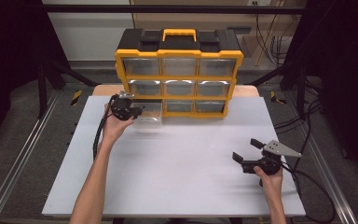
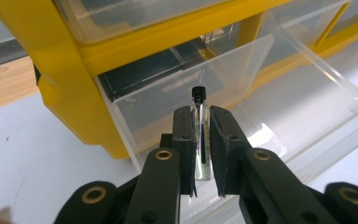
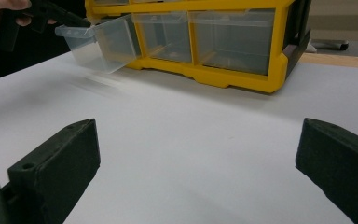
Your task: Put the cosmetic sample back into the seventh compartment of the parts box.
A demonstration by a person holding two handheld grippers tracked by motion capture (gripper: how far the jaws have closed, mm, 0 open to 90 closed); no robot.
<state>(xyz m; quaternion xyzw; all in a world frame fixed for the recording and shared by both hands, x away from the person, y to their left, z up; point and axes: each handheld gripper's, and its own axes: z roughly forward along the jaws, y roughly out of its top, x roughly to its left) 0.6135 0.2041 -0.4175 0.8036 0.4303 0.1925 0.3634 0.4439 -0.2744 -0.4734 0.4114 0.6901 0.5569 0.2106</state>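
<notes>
While the person's left hand [image 1: 113, 125] holds it at the far left of the white table [image 1: 177, 186], the left gripper [image 1: 139, 111] points right, over the clear drawer [image 1: 149, 113] pulled out of the bottom-left slot of the yellow organiser [image 1: 179, 74]. From the left gripper view, its two black jaws are clenched on a small glass vial [image 2: 200, 135] with a black cap [image 2: 198, 93]; the vial stands upright between the pads, its cap rising just above the jaw tips, and the open drawer [image 2: 242, 107] lies directly behind and below it. The organiser stands at the far middle of the table, with three rows of three clear drawers and a yellow handle [image 1: 179, 33] on its black top. Every drawer but the bottom-left one sits flush in the frame. To the right, well apart from the organiser, the right gripper [image 1: 247, 151] rests low over the near right part of the table in the right hand [image 1: 270, 179]. Its jaws stand wide apart, released, with bare table between them in the right gripper view, where the pulled-out drawer [image 3: 98, 42] shows at far left.
</notes>
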